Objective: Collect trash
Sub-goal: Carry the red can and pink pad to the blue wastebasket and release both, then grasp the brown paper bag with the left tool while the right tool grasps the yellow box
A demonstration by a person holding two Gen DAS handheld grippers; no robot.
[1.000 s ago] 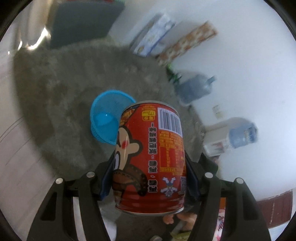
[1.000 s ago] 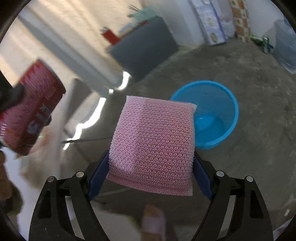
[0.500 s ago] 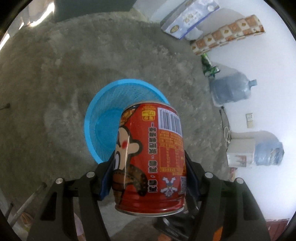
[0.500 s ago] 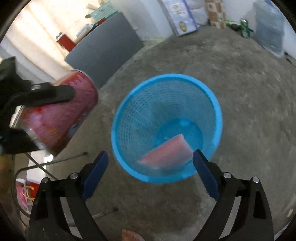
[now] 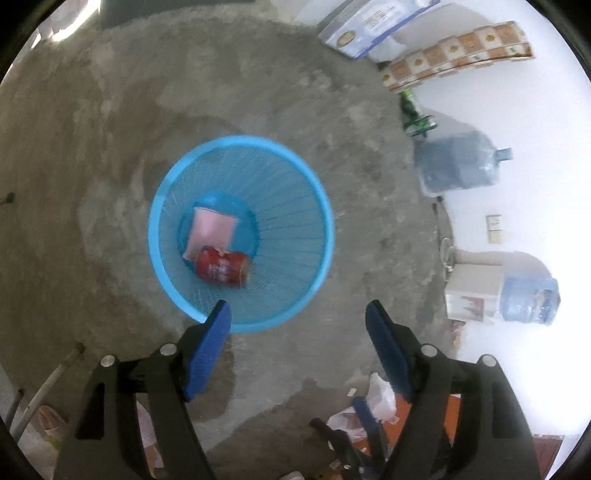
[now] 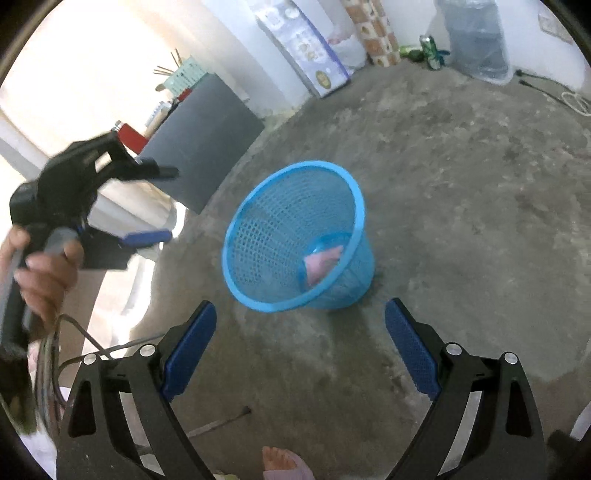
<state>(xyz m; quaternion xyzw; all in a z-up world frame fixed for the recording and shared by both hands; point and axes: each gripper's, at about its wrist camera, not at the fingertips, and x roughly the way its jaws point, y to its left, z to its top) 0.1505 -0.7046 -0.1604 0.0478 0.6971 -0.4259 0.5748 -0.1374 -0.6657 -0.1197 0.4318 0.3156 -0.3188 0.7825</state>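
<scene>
A blue mesh waste basket (image 5: 317,206) stands on the concrete floor; it also shows in the right wrist view (image 6: 258,229). Inside lie a red drink can (image 5: 223,267) on its side and a pink mesh sponge (image 5: 211,232), the sponge also visible in the right wrist view (image 6: 322,264). My left gripper (image 5: 298,317) is open and empty, above the basket's near rim. It also shows in the right wrist view (image 6: 162,203), held in a hand at left. My right gripper (image 6: 300,314) is open and empty, just short of the basket.
Two large water jugs (image 5: 460,164) (image 5: 530,299), a white box (image 5: 373,26) and a patterned box (image 5: 458,51) stand by the wall. A dark panel (image 6: 201,136) leans at back left. Loose litter (image 5: 369,406) lies near the front. A bare foot (image 6: 282,465) is below.
The right gripper opened and the pink sponge dropped into the basket. The left gripper then opened and the red can fell in beside it. The right gripper drew back from the basket.
</scene>
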